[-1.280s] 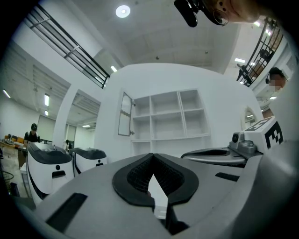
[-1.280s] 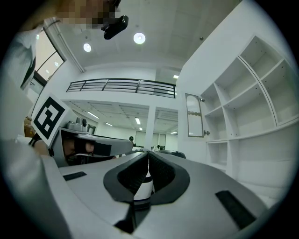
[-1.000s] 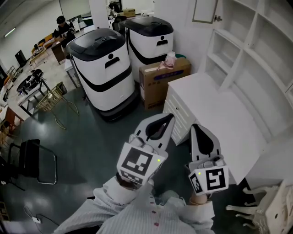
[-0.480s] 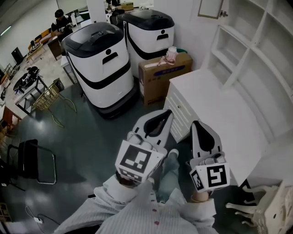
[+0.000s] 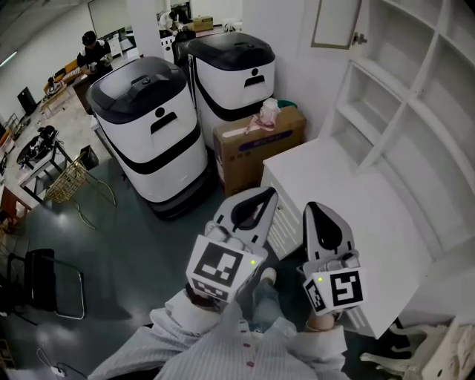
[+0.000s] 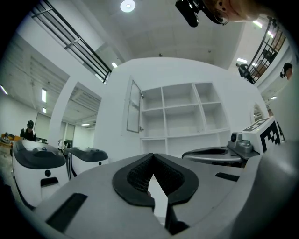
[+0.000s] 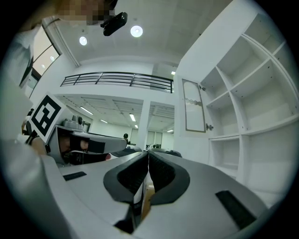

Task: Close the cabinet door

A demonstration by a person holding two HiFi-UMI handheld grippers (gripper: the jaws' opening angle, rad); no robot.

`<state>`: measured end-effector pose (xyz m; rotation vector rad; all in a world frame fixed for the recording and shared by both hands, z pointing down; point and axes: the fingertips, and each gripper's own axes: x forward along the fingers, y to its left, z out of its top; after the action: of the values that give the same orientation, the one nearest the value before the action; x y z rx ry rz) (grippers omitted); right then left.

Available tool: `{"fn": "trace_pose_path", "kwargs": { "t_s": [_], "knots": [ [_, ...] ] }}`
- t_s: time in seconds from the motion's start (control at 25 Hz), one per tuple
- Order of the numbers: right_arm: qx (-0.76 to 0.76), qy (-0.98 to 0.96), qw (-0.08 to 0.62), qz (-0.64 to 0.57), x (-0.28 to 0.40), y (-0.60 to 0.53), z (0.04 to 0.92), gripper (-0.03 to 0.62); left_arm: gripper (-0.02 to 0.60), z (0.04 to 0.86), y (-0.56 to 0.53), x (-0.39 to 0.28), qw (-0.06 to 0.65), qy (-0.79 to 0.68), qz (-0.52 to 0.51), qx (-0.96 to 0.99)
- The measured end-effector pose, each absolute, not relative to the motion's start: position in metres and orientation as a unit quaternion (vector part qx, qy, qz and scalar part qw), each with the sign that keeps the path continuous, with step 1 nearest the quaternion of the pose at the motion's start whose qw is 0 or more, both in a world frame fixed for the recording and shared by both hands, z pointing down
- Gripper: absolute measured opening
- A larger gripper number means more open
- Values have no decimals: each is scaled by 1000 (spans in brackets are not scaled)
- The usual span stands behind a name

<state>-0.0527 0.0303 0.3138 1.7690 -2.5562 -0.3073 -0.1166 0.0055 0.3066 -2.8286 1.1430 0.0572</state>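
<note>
I'm at the approach stage of the job, with nothing touched yet. The cabinet door [image 5: 335, 22] stands swung open at the upper left of the white shelf unit [image 5: 415, 111], hinged on the unit's left upright. It sits high above the white worktop [image 5: 349, 185] and well apart from both my tools. From down here I can't quite tell whether the door lies flat back against the wall or hangs a little off it.

My left tongs [image 5: 269, 194] are pressed together with nothing between them, and so are my right tongs [image 5: 312, 208]. I hold the two side by side, low in front of my chest, near the worktop's front corner. Both point roughly level toward the shelves, and their marker cubes face back at me.

As I see it, the next move calls for lifting one pair well up to the door's free edge. I'd get the closed tips behind or against that edge and sweep it round toward the shelves until it shuts. The right pair looks the nearer one for that.
</note>
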Motion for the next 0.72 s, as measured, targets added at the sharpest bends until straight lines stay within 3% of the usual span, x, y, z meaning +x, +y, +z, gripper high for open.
{"fn": "trace_pose_path", "kwargs": {
  "t_s": [0.72],
  "knots": [
    [553,-825,8,-115,66,-181,275,14,9,262,-206,-1,61,391,31,-918]
  ]
}}
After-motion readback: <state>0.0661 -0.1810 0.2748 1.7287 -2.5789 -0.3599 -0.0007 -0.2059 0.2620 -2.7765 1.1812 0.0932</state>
